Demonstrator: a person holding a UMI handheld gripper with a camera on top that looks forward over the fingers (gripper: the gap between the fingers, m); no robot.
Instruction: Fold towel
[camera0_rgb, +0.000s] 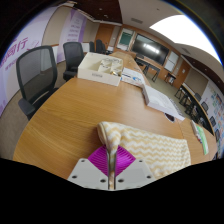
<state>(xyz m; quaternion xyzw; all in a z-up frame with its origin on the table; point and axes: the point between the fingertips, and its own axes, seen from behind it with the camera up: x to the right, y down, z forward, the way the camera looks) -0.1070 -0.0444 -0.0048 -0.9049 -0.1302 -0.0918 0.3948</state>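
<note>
A cream towel with a soft zigzag weave lies bunched at lower centre on a wooden table. The gripper is clenched, pinching the towel's corner.

Camera on hand-held gripper, low, facing along table.

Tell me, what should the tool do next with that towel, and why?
Probably lift and carry the pinched corner across the towel. The tool looks shut on the near corner, while the rest lies flat on the wooden table, so a fold seems possible.
</note>
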